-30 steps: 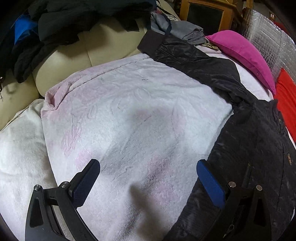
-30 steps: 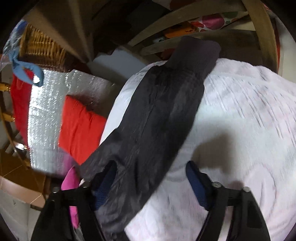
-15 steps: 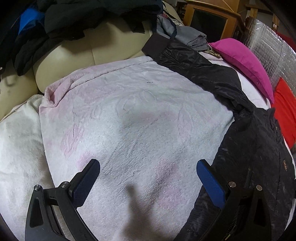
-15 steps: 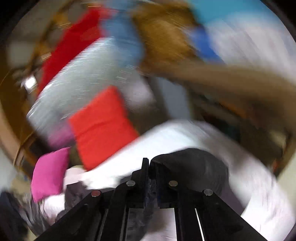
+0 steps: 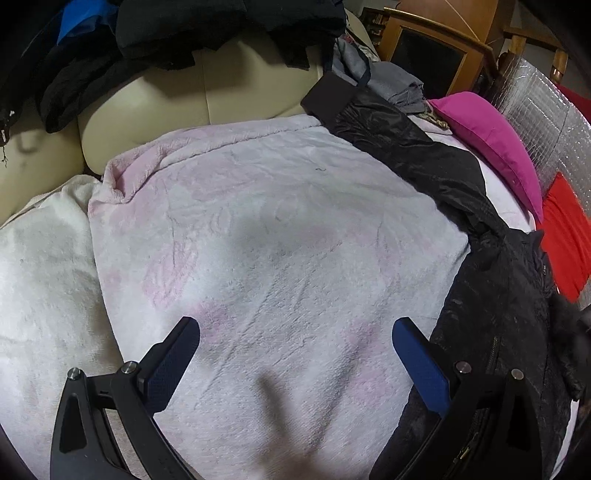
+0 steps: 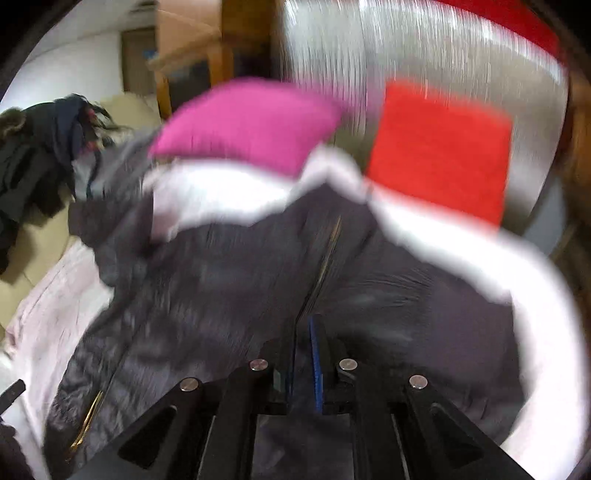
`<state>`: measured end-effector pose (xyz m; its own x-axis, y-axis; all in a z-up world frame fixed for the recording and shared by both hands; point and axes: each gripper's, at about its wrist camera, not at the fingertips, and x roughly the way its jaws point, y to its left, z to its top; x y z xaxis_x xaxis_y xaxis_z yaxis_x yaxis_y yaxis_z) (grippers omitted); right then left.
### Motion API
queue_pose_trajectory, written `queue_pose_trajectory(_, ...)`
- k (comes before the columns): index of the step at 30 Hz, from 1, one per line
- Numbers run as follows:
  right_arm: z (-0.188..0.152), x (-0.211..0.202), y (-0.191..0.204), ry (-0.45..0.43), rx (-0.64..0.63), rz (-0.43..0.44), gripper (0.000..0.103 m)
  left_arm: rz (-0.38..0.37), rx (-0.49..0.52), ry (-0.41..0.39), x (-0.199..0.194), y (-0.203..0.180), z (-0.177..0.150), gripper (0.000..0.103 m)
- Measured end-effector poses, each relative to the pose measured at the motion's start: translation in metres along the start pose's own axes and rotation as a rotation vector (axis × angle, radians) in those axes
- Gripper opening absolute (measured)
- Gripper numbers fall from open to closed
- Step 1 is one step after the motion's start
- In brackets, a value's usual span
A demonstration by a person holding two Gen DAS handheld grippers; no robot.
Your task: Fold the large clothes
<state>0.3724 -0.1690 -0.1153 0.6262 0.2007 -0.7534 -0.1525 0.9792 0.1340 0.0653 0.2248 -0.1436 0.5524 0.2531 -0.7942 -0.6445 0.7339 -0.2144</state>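
A black quilted jacket (image 5: 506, 306) lies along the right side of a pale pink blanket (image 5: 266, 236), one sleeve (image 5: 399, 136) stretched toward the sofa back. My left gripper (image 5: 295, 347) is open and empty above the blanket, left of the jacket body. In the blurred right wrist view the jacket (image 6: 229, 295) fills the middle, its zipper running down the front. My right gripper (image 6: 303, 328) is shut on a fold of the jacket's dark fabric.
A magenta cushion (image 5: 491, 140) and a red cushion (image 5: 565, 236) lie at the right by silver foil sheeting (image 5: 546, 107). Dark clothes (image 5: 177, 33) pile on the beige sofa back (image 5: 207, 96). A white towel (image 5: 40, 266) lies at left.
My right gripper closed on the jacket's other sleeve and swung it across over the jacket body; its view turned toward the cushions. My left gripper stayed open and shifted slightly.
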Motion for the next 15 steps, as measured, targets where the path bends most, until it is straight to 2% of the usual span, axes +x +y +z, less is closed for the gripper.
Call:
queue_pose_trajectory(1,-0.004,0.006,-0.01,0.018,0.061,0.044,0.014,0.002,0.004,-0.006,-0.002,0.0,0.001,0.103)
queue_pose_trajectory(2,-0.011,0.009,-0.018,0.036,0.119,0.082,0.021,0.001,0.007,-0.012,-0.004,-0.001,0.001,0.103)
queue_pose_trajectory(3,-0.015,0.012,-0.025,0.053,0.161,0.104,0.066,-0.002,0.008,-0.016,-0.005,-0.002,0.001,0.103)
queue_pose_trajectory(4,-0.018,0.008,-0.032,0.057,0.199,0.127,0.102,-0.006,0.01,-0.018,-0.006,-0.004,0.001,0.103)
queue_pose_trajectory(6,-0.027,0.0,-0.049,0.025,0.327,0.263,0.103,-0.015,0.015,-0.017,-0.008,-0.007,0.0,0.103)
queue_pose_trajectory(8,-0.032,-0.013,-0.061,-0.005,0.429,0.354,0.103,-0.021,0.022,-0.027,-0.011,-0.009,-0.001,0.103)
queue_pose_trajectory(11,-0.044,-0.042,-0.087,-0.099,0.531,0.388,0.103,-0.03,0.048,-0.039,-0.018,-0.019,0.0,0.103)
queue_pose_trajectory(15,-0.073,-0.072,-0.115,-0.142,0.564,0.396,0.103,-0.035,0.174,-0.1,-0.038,-0.053,0.005,0.103)
